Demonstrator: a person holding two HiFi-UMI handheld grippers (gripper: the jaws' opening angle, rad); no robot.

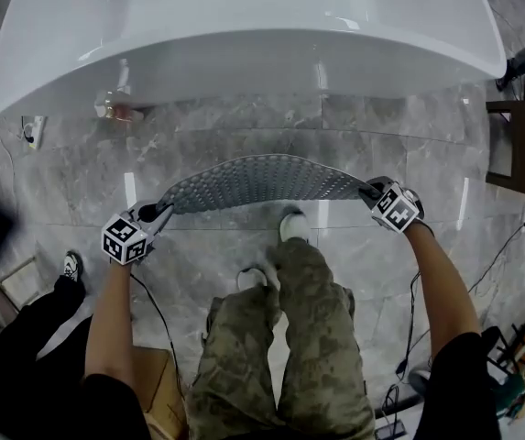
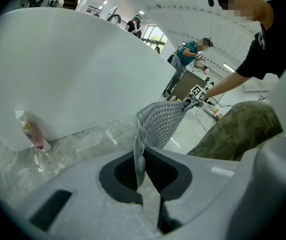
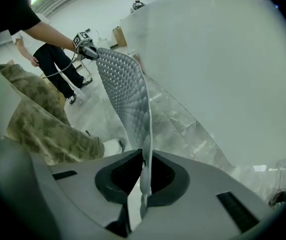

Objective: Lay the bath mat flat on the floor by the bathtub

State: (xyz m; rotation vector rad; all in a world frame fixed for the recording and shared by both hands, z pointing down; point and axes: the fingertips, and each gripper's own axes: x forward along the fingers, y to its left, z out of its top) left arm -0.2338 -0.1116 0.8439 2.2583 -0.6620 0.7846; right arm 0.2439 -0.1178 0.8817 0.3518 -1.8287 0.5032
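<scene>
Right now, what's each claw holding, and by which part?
Both grip the bath mat: left claw pinches its left end, right claw its right end, mat spanning between them.

One white oval bathtub (image 1: 244, 35); one grey studded rubber bath mat (image 1: 262, 180); two handheld grippers, left gripper (image 1: 159, 211) and right gripper (image 1: 369, 191); one clear pink-labelled bottle (image 2: 33, 134).

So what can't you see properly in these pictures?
Label on the small pinkish bottle: left gripper view, too small and blurred to read.
Far side of the white bathtub: head view, cut off by the top edge.
The marble floor under the grey bumpy bath mat: head view, the arched mat covers it.
</scene>
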